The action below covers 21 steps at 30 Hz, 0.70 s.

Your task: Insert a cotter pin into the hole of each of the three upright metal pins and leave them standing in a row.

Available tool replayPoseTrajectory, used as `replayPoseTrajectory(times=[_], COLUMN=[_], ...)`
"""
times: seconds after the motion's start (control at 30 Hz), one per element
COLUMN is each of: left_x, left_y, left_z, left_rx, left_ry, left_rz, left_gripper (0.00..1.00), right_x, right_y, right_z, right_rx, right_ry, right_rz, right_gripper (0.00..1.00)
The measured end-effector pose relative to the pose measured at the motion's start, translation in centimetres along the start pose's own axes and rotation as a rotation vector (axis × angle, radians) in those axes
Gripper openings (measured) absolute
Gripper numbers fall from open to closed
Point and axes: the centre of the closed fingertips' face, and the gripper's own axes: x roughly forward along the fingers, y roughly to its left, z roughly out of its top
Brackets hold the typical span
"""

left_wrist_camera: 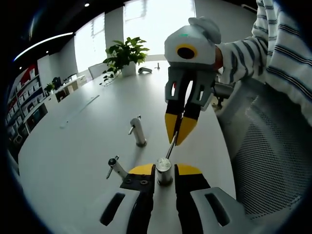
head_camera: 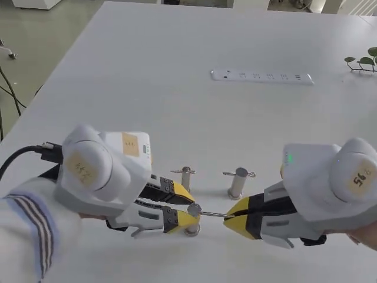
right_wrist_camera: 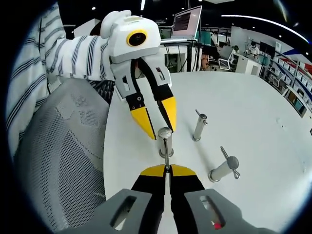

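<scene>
Head view: cotter pin (head_camera: 213, 214) at pin (head_camera: 194, 210)

Soft, even daylight fills the head view: the white table (head_camera: 177, 88) is bright, with faint shadows beside an upright pin (head_camera: 237, 183). In the left gripper view the windows (left_wrist_camera: 156, 19) burn out to glare. Both gripper views bend strongly at their edges, where detail seems slightly soft.

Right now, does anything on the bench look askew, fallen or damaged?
Nothing stands out. Two metal pins stand upright with cotter pins through; the left gripper holds the third pin while the right gripper feeds its cotter pin.
</scene>
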Motion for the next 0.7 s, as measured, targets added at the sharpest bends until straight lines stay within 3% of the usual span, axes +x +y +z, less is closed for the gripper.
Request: replayPoseTrajectory(times=[0.17,0.37,0.7], left_x=[-0.1,-0.1,-0.1], left_y=[0.2,0.2,0.3], left_z=[-0.1,-0.2,-0.3], left_rx=[0.001,-0.002,-0.055], left_ry=[0.006,0.017,0.019], left_rz=[0.013,0.023,0.040], left_gripper=[0.11,0.10,0.09], right_x=[0.4,1.2,2.5], right_y=[0.2,0.1,0.2], right_z=[0.1,0.5,1.1], right_rx=[-0.021,-0.041,-0.092], right_ry=[0.003,0.004,0.028], right_rz=[-0.031,-0.026,-0.010], right_gripper=[0.00,0.00,0.00])
